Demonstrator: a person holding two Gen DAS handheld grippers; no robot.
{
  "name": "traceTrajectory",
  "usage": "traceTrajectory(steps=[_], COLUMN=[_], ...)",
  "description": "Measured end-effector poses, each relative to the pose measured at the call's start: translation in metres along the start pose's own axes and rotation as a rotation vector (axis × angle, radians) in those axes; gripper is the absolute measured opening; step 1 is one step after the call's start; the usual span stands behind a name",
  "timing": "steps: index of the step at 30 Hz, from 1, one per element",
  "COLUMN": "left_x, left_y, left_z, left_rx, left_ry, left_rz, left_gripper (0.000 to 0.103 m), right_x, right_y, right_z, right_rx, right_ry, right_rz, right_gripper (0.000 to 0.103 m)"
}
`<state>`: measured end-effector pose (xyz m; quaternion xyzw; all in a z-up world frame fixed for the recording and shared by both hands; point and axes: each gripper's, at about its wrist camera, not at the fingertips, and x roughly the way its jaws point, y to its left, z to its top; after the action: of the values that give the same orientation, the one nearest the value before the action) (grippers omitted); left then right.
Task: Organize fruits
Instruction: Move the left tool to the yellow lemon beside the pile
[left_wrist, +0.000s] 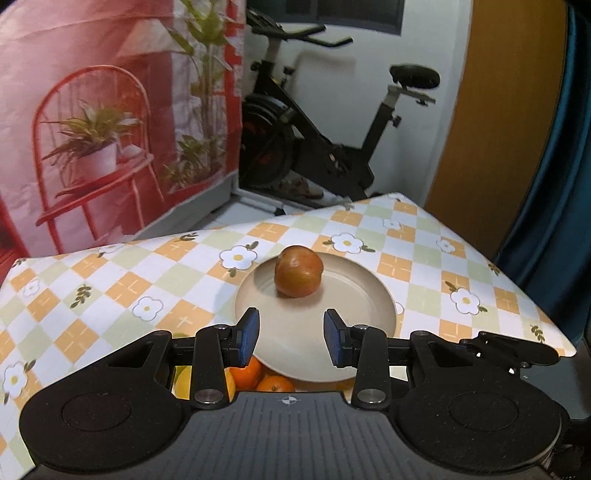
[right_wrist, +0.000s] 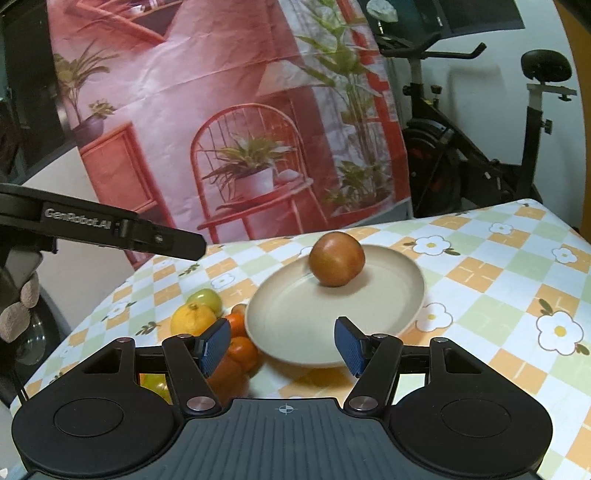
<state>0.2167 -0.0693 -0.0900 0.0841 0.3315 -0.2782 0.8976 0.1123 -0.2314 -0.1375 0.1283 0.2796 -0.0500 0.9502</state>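
A round red-brown fruit (left_wrist: 299, 271) sits on the far side of a beige plate (left_wrist: 354, 314). The plate rests on a table (left_wrist: 122, 291) with a checked flower cloth. The left gripper (left_wrist: 291, 338) hangs over the near part of the plate with its blue pads apart and nothing between them. The right gripper (right_wrist: 282, 345) is also open and holds nothing; it hovers over the near edge of the plate. Just beside the plate lie small oranges (right_wrist: 242, 350), a yellow fruit (right_wrist: 192, 319) and a green fruit (right_wrist: 205, 299), bunched together. Behind the table stand an exercise bike (left_wrist: 314, 136) and a red picture cloth (left_wrist: 110, 122).
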Motion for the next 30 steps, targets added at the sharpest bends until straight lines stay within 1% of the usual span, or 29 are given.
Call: traceTrajectory(steps=[5,10,14,17,20,24,27,30], left_x=[-0.013,-0.022,-0.026,-0.023,-0.020,-0.020,-0.019,-0.015], left_y=[-0.001,0.000,-0.008,-0.011,-0.007,-0.010,-0.011,-0.011], left_z=[-0.015,-0.035,-0.053,-0.066,-0.070,-0.074,-0.075,-0.077], left_rx=[-0.062,-0.157,-0.145,-0.147,-0.161,-0.158,-0.161,-0.165], left_ry=[-0.039,-0.045,-0.029,-0.002,0.020,0.020,0.022,0.033], left_rz=[0.014,0.018,0.040,0.044,0.047,0.042,0.028,0.016], left_gripper=[0.041,0.041,0.041,0.041,0.040,0.041,0.041,0.040], right_x=[-0.007,-0.014,-0.017,-0.020,-0.023,-0.027,-0.028,-0.027], right_y=[0.003,0.003,0.004,0.007,0.008,0.006,0.005,0.008], right_z=[-0.007,-0.012,-0.015,-0.017,-0.021,-0.028,-0.035,-0.039], right_rx=[-0.013,-0.036,-0.073,-0.112,-0.134,-0.158,-0.183,-0.206], right_ry=[0.017,0.037,0.061,0.080,0.106,0.145,0.175,0.209], right_rz=[-0.005,-0.014,-0.022,-0.039,-0.059,-0.082,-0.079,-0.058], right_gripper=[0.059,0.059,0.059,0.059,0.059,0.059,0.059,0.060])
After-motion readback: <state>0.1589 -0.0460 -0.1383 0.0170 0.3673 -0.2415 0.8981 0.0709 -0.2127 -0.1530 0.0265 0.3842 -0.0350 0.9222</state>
